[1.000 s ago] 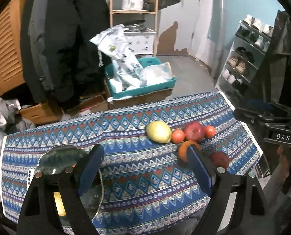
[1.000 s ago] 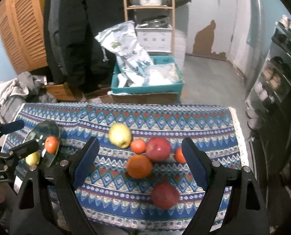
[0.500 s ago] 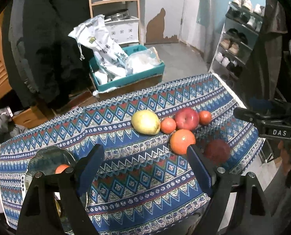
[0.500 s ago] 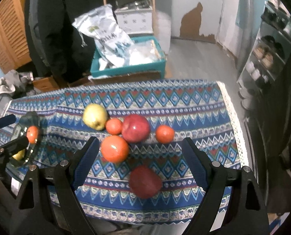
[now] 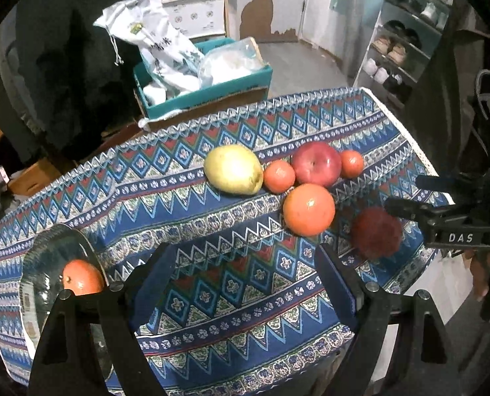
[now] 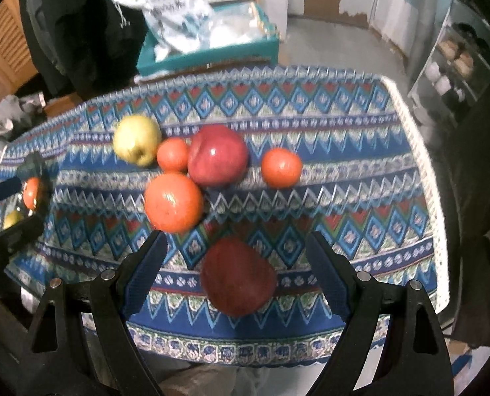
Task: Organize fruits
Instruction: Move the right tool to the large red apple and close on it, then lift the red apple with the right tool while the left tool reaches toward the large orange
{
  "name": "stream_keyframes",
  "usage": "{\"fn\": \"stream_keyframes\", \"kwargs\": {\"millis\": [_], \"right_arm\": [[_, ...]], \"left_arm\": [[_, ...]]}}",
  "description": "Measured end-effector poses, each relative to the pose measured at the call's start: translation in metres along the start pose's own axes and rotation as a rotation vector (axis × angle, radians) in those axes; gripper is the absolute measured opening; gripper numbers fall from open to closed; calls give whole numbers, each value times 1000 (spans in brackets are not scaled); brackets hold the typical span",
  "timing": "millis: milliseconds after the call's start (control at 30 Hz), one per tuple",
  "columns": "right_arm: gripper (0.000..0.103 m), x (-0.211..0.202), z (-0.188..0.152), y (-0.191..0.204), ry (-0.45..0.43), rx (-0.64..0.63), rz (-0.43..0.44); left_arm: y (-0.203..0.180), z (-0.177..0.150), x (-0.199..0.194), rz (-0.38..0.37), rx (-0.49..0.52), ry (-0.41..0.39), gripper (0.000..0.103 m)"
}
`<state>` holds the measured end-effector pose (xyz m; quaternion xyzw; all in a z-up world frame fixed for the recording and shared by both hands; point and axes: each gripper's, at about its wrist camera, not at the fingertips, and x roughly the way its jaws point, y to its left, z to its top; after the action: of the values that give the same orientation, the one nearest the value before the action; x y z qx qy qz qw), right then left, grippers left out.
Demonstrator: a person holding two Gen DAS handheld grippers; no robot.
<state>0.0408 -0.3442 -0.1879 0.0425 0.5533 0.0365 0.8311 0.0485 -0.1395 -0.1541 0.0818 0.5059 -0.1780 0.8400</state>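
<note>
Right wrist view shows the right hand-held gripper point(image 6: 235, 260) released, its blue-padded jaws spread wide to either side of a dark red apple point(image 6: 239, 277) lying near the front edge of the desk with the blue patterned cloth point(image 6: 360, 178). Compared with half a second ago, this apple fills more of the frame and sits lower between the jaws, so the gripper has closed in on it; the jaws do not touch it. Behind it lie a large orange point(image 6: 173, 202), a shiny red apple point(image 6: 217, 155), two small orange fruits point(image 6: 172, 154) point(image 6: 281, 167) and a yellow-green apple point(image 6: 137, 140).

From the left wrist view, the left hand-held gripper point(image 5: 241, 283) is also released and empty, over bare cloth. A round glass plate point(image 5: 47, 264) at the desk's left end holds a small orange fruit point(image 5: 82, 278), more of which shows than before.
</note>
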Motion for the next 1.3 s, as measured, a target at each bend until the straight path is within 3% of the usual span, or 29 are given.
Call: {"fn": "stream_keyframes", "kwargs": {"millis": [267,667,800,1300], "right_arm": [[85,37,-10,-2,134,10,13],[85,67,-19,-3,215,-17,-19],[73,70,-21,-5,229,-30,-7],[72,63,6,-20,98,36,-28]], "left_arm": [[-4,-8,30,15,17,66,87],[-12,-13,52,-21,23,111,87],[-11,-12,59,-16,20,123,87],[-35,18,82,-82,-8,119,87]]}}
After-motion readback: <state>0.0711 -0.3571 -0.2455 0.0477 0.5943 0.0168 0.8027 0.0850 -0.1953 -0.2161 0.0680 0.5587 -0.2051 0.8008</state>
